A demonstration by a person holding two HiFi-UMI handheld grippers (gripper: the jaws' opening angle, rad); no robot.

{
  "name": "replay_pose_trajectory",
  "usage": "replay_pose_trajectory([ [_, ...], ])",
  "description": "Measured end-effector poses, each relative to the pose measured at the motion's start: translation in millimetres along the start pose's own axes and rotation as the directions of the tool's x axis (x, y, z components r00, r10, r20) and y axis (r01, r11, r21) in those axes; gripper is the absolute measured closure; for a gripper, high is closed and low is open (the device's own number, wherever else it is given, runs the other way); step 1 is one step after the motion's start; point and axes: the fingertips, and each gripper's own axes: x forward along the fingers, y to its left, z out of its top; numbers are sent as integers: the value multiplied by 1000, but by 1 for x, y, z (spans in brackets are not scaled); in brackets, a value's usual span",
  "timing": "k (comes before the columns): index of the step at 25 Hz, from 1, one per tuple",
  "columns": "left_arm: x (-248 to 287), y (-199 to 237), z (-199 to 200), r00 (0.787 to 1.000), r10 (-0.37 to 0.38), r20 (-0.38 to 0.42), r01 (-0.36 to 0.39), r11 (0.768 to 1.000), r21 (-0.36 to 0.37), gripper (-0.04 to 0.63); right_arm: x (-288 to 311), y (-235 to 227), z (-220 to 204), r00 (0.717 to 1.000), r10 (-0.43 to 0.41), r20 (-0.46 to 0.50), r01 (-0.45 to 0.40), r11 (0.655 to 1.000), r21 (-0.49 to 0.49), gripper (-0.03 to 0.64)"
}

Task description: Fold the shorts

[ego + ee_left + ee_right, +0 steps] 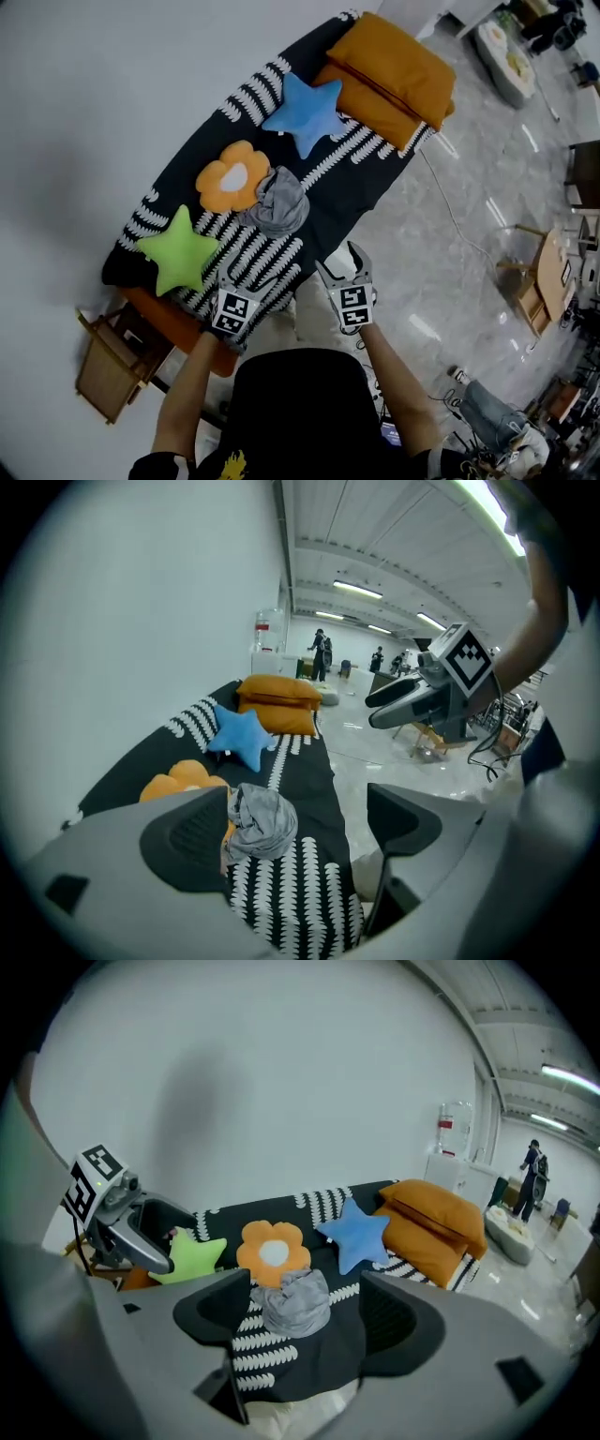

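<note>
Head view, both tools at the near edge of the sofa. The shorts (277, 204) lie as a crumpled grey heap near the middle of the black-and-white cover (361, 178), unfolded. The orange flower cushion (231, 177) touches them at 10 o'clock, the green star cushion (178, 251) sits at 8 o'clock, the blue star cushion (305, 112) at 1 o'clock, and the orange pillows (389, 73) lie beyond it at the far end.

I hold the left gripper (248, 281) at 6 o'clock of the shorts and the right gripper (342, 264) at 5 o'clock, both short of the cloth. In its own view the left gripper is released, jaws wide, with the shorts seen beyond the gap and untouched. The right gripper is likewise released, jaws apart and gripping nothing, the shorts framed beyond them.
</note>
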Motion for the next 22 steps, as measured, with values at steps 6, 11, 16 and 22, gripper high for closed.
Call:
replay_pose_trajectory([
  [6, 122, 70, -61, 982, 15, -187, -33, 995, -91, 124, 114, 5, -59, 992, 56, -115, -50, 998, 48, 255],
  [11, 236, 97, -106, 958, -39, -283, 22, 998, -61, 126, 186, -11, -122, 977, 93, -189, -71, 990, 122, 272],
  [16, 344, 130, -134, 955, -10, -295, 6, 1000, -14, 127, 269, -68, -179, 977, 83, -198, -55, 988, 144, 307],
  [22, 376, 138, -186, 946, -6, -324, 20, 999, 40, 258, 350, -87, -172, 987, 64, -149, -50, 994, 98, 359],
])
